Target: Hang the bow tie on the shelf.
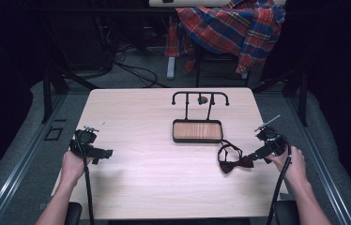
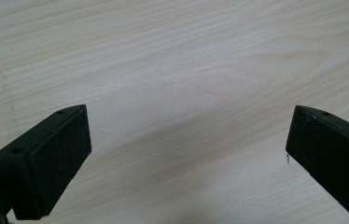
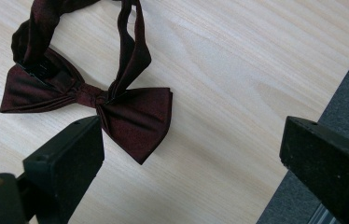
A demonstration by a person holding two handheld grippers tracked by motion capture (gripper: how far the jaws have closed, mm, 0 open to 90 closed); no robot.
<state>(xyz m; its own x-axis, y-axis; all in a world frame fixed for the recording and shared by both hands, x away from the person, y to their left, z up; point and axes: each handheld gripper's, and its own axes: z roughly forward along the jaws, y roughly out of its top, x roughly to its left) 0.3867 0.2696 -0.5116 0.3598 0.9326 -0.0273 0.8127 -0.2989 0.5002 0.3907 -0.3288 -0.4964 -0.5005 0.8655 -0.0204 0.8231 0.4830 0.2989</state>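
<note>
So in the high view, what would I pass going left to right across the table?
Left tongs → wooden tray stand → dark red bow tie → right tongs.

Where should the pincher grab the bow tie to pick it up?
Probably the knot of the bow tie, coming straight down: it is the narrow, bunched middle, so the open right gripper could close across it. The flat wings offer less to pinch.
</note>
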